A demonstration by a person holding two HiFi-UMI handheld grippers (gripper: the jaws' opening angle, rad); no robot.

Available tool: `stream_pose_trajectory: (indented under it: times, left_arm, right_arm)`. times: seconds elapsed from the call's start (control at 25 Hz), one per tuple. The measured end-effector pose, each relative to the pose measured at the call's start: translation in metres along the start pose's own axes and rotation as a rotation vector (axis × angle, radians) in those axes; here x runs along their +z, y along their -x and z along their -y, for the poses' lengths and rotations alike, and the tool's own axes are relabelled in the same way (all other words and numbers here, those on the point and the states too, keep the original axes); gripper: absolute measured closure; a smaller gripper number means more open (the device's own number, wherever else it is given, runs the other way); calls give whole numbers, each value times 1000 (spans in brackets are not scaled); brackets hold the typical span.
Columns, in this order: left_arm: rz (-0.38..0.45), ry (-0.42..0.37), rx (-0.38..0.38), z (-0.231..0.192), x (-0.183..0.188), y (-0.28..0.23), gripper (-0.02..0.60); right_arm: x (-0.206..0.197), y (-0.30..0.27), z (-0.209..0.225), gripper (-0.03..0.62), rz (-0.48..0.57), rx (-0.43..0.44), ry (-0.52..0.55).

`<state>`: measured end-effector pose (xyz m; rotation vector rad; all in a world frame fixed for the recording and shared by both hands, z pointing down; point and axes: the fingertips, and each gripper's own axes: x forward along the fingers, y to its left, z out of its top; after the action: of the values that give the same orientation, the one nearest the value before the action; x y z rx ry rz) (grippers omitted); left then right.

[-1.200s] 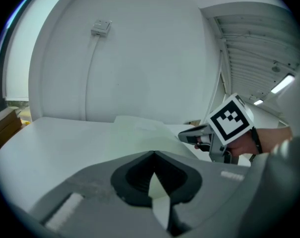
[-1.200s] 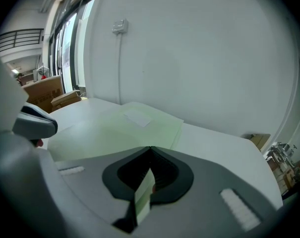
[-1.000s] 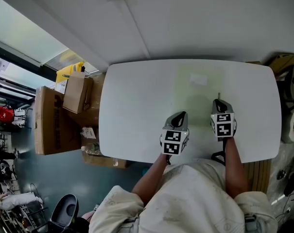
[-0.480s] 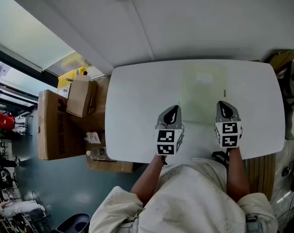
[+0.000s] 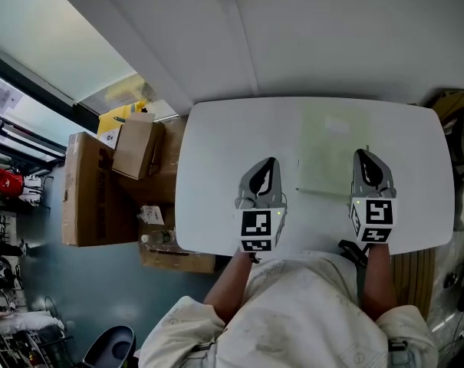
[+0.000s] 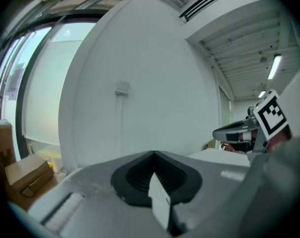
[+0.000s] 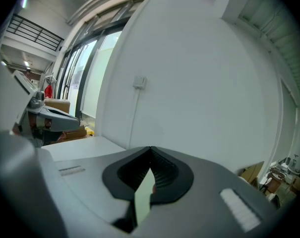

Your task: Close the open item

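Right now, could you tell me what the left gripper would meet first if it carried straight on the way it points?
Most likely the plain white wall behind the white rectangular table; the shut left gripper seems tilted slightly down, so the table might come first.

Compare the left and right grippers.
The left gripper hangs over bare table, left of the pale sheet; the right gripper is at that sheet's right edge. The left leans slightly rightward, the right slightly leftward. Both are shut and empty.

Pale translucent folder (image 5: 327,156), flat on table (image 5: 216,175)
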<state>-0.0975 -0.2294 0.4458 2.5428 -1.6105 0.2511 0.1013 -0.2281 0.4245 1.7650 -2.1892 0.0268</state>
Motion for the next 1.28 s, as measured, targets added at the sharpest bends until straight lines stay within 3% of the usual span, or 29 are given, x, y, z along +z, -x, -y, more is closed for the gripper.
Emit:
stream_pose_trajectory:
  times: [0.48,0.8,1.04,1.2,1.28]
  left_arm:
    - [161,-58,83,-36,58,31,580]
    - [259,-21,115,-41,97,48,580]
    - [338,-109,131,-38,124,59,580]
    - [433,-177,125,-26,137,68,580]
    - [442,-181,122,-22,137,68,580]
  right_arm:
    - [75,16,-6,592,185,-30,4]
    - [107,31,-2,592,297,-84,-11]
    - [122,44,5,592,375,-132,38]
    - [127,52,2,592,429,-113,52]
    - [127,51,0,592,428,-102,69]
